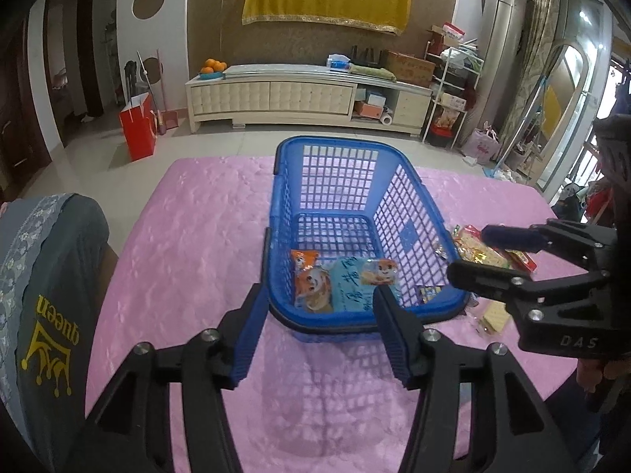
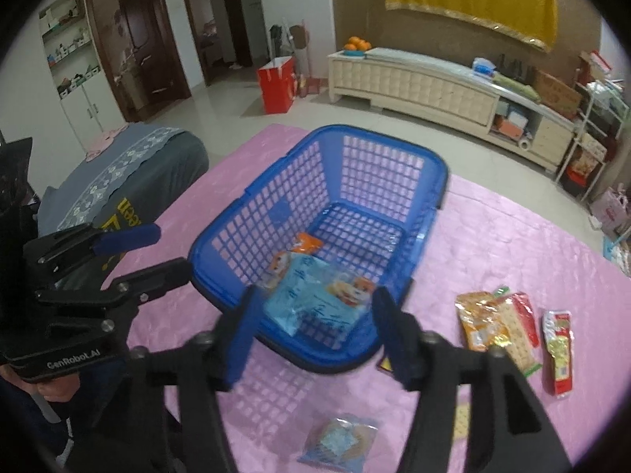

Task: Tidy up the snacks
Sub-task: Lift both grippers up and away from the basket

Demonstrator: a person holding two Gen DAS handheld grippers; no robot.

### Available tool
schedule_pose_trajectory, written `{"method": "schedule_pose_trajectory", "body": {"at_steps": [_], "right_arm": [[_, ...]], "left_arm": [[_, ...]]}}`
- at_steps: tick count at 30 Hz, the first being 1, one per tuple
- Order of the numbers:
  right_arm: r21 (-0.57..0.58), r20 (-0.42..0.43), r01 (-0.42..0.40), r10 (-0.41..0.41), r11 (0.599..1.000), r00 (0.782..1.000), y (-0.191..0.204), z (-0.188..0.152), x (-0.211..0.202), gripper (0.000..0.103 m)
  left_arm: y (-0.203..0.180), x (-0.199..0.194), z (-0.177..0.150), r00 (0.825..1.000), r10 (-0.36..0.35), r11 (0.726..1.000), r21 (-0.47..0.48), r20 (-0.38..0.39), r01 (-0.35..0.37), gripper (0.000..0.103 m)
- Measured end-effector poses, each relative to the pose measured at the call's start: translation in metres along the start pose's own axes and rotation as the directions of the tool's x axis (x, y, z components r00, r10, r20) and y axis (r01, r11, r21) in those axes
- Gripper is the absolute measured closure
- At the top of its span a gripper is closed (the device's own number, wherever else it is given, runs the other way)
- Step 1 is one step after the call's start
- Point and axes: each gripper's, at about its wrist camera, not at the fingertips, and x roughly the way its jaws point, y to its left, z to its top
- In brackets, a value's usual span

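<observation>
A blue lattice basket (image 1: 335,173) (image 2: 378,165) stands on the pink-covered table. On its floor at the near end lie an orange snack pack (image 1: 311,282) (image 2: 305,242) and a light blue pack (image 1: 353,282) (image 2: 311,301). My left gripper (image 1: 321,335) (image 2: 167,250) is open just before the basket's near left corner, with nothing between its fingers. My right gripper (image 2: 317,335) (image 1: 471,254) is open above the near rim; the light blue pack lies below it, free of the pads. Loose snacks sit right of the basket: an orange-yellow pack (image 2: 477,319) (image 1: 479,248) and a red pack (image 2: 558,351).
A cracker pack (image 2: 516,335) and a bluish pack (image 2: 339,437) lie on the pink cloth (image 1: 189,236) near the front. A chair draped in grey fabric (image 1: 47,276) (image 2: 130,173) stands at the table's left edge. Beyond are tiled floor, a red bag and a long cream cabinet.
</observation>
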Motion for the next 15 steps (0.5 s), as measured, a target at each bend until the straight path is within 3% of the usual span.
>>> {"method": "schedule_pose_trajectory", "body": {"at_steps": [4,13,15], "right_arm": [[0.019,0.013,0.006,-0.006,1.0,1.0,-0.01,-0.011,-0.016,0.016],[0.064,0.055,0.081,-0.085,0.995,0.995,-0.028,-0.038,-0.041,0.014],[0.086,0.058,0.107,-0.112,0.991,0.992,-0.034,-0.048,-0.043,0.014]], "left_arm": [[-0.016,-0.006,-0.005,1.0,-0.003,1.0,0.006,0.001,0.003,0.05],[-0.042,-0.016,-0.023,1.0,-0.007,1.0,0.002,0.026,0.007,0.05],[-0.048,-0.018,-0.028,0.999,-0.006,1.0,0.007,0.033,0.005,0.044]]}}
